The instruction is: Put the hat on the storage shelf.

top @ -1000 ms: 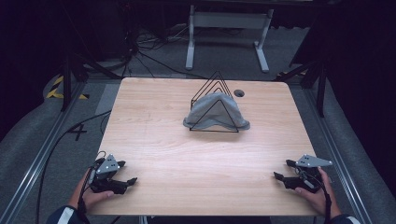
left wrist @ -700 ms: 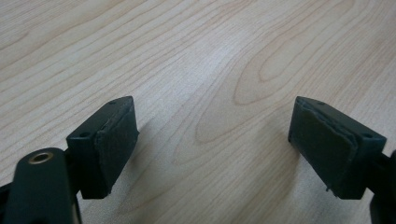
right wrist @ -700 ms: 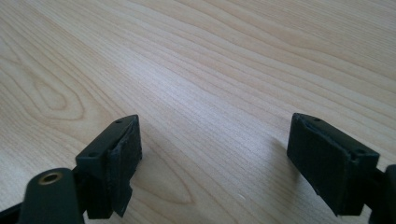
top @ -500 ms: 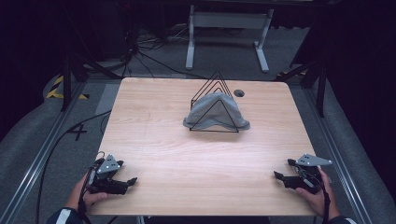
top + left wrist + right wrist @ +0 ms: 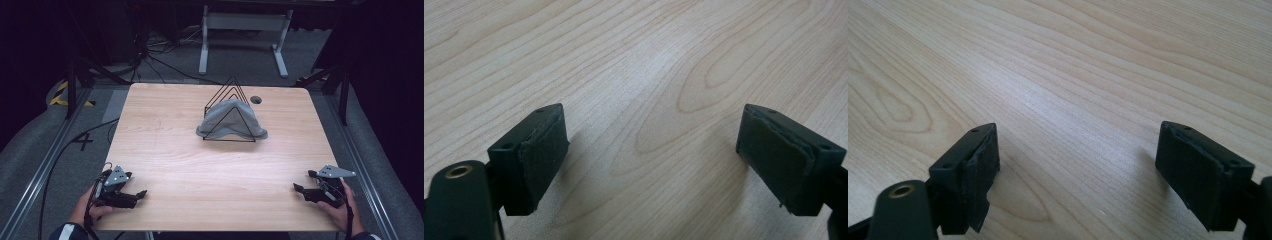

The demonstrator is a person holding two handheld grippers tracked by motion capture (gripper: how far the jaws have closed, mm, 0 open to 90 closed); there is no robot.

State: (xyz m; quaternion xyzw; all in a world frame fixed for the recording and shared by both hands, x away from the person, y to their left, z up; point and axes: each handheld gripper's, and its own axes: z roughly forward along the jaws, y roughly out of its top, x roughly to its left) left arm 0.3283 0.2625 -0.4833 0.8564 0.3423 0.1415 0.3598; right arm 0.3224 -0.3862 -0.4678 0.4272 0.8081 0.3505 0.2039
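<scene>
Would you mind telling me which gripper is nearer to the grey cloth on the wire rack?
Right, slightly. The right gripper sits at the near right edge, the left gripper at the near left corner; the grey cloth lies right of centre.

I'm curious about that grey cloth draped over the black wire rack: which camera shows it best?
The high view: the grey cloth sits whole on the black wire rack. Both gripper views look at bare wooden table between open jaws.

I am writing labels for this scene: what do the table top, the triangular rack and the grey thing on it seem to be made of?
Table top: pale wood or wood-look laminate, matt; grain lines and knots show close up.
Triangular rack: thin black wire, probably metal; only bare outlines, open between them.
Grey thing: soft cloth, probably; it sags over the rack in folds. The exact fabric cannot be told.
</scene>
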